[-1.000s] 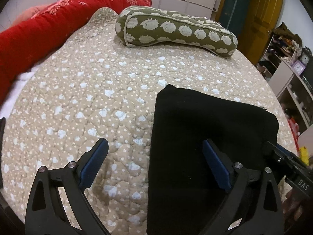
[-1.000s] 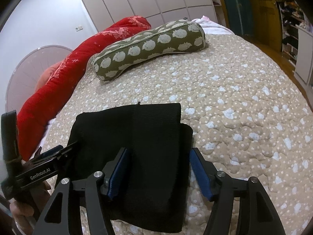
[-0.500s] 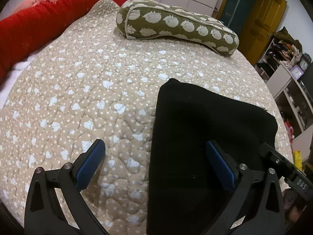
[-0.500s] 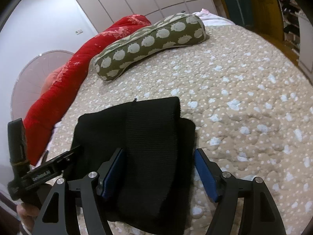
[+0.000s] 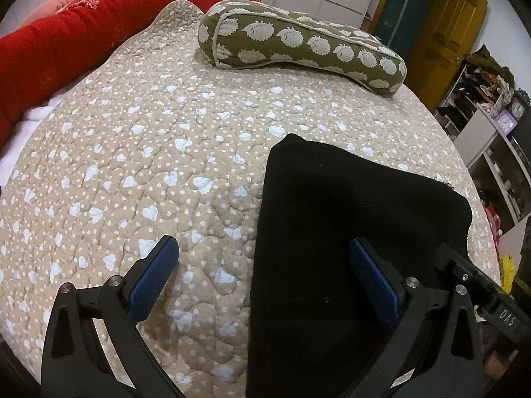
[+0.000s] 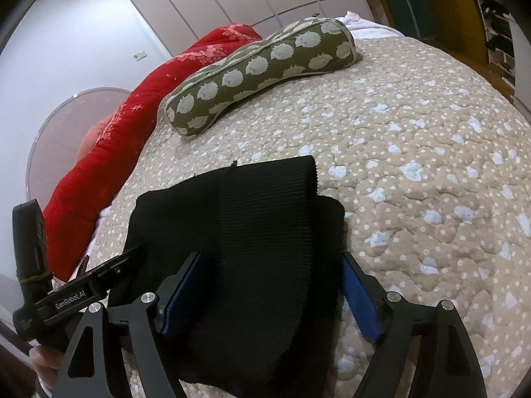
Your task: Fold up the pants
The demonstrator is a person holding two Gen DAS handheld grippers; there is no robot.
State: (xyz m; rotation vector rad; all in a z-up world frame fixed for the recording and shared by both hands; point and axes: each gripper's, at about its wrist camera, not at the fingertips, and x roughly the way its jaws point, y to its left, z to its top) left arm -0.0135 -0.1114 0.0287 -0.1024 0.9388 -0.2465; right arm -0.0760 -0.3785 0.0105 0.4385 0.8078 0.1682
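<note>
So you're sitting over the black pants right now, and they're lying folded into a compact block on the beige quilt, on the near part of the bed, well apart from the green hedgehog-print bolster that's lying across the far end. The ribbed waistband is lying on top of the stack, on the side facing away from you, with its edge pointing toward the bolster.

Your left gripper is hanging with its blue pads spread wide. One pad is hovering over bare quilt just beside the pants' left edge, the other is sitting over the black fabric, and neither is pinching anything. The pants' edge is running between the two fingers, that's all.

Your right gripper is straddling the near part of the pants, one blue pad on each side of the folded stack. Its jaws have just been opening, and the pants are lying between them with the pads not pressing in, so the cloth is loose on the bed.

Beyond the pants on the left side, the red duvet is bunching along the bed's edge next to the bolster. In the right wrist view you're also catching the left gripper's body and a bit of your hand to the left of the pants.
</note>
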